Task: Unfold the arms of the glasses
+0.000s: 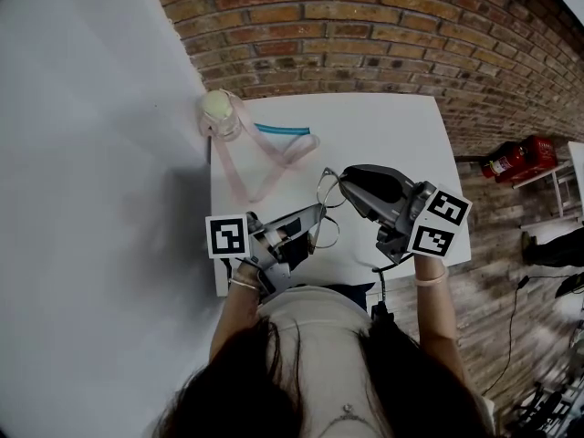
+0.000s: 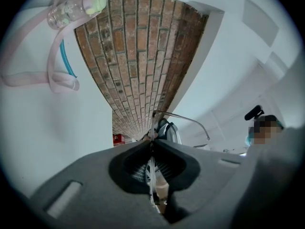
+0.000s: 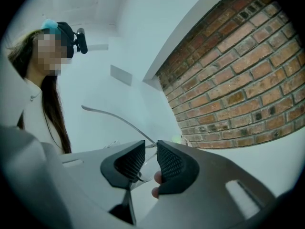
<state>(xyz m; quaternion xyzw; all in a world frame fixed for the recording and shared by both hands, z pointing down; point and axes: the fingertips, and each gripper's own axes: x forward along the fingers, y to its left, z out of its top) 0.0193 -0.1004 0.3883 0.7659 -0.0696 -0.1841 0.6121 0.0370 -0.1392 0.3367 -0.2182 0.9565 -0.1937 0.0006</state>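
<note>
Glasses [image 1: 327,210] hang over the table [image 1: 392,126] (1 arm swung out); left gripper [image 2: 151,144] clamps them from 8 o'clock; right gripper [image 3: 151,147] pinches the frame from 2 o'clock; bottle [image 1: 219,112] at 11 o'clock.

No legible text, numbers or brand marks in any view. The marker cube [image 1: 227,235] on the left tool [image 1: 317,213] and the one on the right tool [image 1: 341,179] carry only black-and-white square patterns, no characters. The clear bottle [image 2: 71,11] has faint markings, too small to read. Labels on the red canisters [image 1: 516,160] are blurred.
</note>
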